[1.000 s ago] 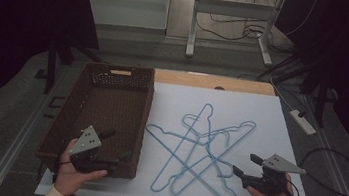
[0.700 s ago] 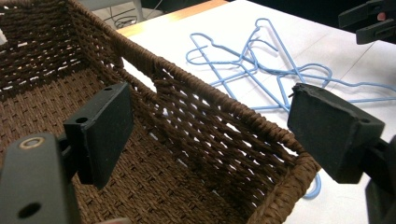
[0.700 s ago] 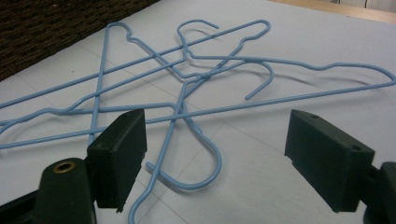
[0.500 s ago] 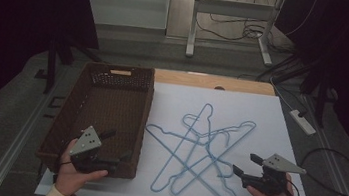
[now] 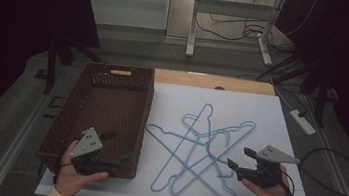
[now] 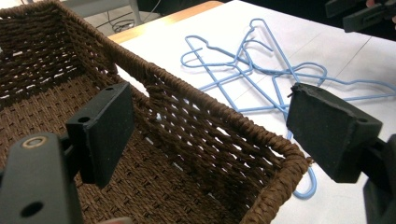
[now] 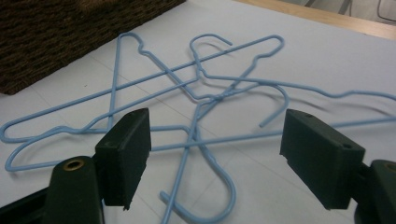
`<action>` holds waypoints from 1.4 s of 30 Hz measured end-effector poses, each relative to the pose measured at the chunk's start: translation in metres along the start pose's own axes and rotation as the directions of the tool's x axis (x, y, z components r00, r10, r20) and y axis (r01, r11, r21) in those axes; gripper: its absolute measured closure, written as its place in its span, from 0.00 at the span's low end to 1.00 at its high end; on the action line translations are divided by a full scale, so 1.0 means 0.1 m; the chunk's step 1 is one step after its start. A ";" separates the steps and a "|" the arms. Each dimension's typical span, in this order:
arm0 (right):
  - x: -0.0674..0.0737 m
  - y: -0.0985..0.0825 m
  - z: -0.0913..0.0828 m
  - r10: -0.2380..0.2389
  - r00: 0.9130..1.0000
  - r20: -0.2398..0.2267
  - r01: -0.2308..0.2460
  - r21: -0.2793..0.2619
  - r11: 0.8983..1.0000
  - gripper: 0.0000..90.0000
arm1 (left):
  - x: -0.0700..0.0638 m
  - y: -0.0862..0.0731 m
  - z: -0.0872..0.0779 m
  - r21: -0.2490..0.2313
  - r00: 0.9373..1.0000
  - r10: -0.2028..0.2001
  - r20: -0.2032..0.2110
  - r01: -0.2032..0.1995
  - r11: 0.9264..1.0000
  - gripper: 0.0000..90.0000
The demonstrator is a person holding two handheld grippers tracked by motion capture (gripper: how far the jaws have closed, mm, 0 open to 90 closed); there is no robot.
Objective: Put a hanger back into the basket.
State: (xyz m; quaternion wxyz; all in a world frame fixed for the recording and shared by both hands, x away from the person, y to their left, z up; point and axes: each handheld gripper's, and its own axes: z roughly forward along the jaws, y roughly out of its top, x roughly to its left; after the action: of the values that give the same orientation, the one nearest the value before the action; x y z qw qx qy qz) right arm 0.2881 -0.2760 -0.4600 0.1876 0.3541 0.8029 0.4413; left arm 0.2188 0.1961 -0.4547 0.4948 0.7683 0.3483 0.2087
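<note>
Left gripper (image 5: 112, 147) wide open, empty, jaws straddling the near right rim of the brown woven basket (image 5: 114, 81). Hangers (image 5: 199, 151): thin pale-blue wire, tangled in a criss-cross pile on the white sheet (image 5: 261, 113) right of the basket. Right gripper (image 5: 234, 156) wide, just narrowing, holding nothing, beside the pile.

We are finding no readable text, label, brand, number or sign anywhere.
</note>
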 end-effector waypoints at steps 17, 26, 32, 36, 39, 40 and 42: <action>-0.03 0.53 0.58 -0.054 0.997 -0.061 0.063 0.160 0.985 0.31 | -0.02 -0.03 0.06 0.030 1.000 -0.002 0.009 0.001 1.000 0.18; -0.02 0.79 0.92 -0.065 0.994 -0.093 0.084 0.217 0.973 0.33 | -0.01 -0.04 0.04 0.029 1.000 -0.006 0.003 0.006 1.000 0.18; 0.00 0.87 1.31 -0.068 0.992 -0.108 0.099 0.307 0.946 0.36 | 0.00 -0.05 0.04 0.029 1.000 -0.010 0.005 0.010 1.000 0.18; 0.00 0.90 1.52 -0.061 0.991 -0.119 0.100 0.356 0.929 0.39 | 0.00 -0.05 0.04 0.031 1.000 -0.010 0.006 0.010 0.999 0.18; 0.01 0.92 1.65 -0.071 0.990 -0.121 0.114 0.390 0.914 0.41 | 0.00 -0.05 0.04 0.030 1.000 -0.012 0.007 0.012 0.999 0.18; 0.02 0.92 1.68 -0.075 0.990 -0.120 0.117 0.398 0.910 0.41 | 0.00 -0.05 0.04 0.030 1.000 -0.011 0.006 0.011 0.999 0.18; 0.04 0.92 1.76 -0.082 0.990 -0.118 0.124 0.416 0.901 0.42 | 0.00 -0.05 0.04 0.031 1.000 -0.011 0.007 0.011 0.999 0.18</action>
State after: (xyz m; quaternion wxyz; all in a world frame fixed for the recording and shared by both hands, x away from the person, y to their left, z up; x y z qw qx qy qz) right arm 0.4304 -0.1388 -0.4773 0.0899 0.3213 0.9052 0.2634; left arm 0.2196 0.1951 -0.4608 0.4853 0.7746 0.3540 0.1979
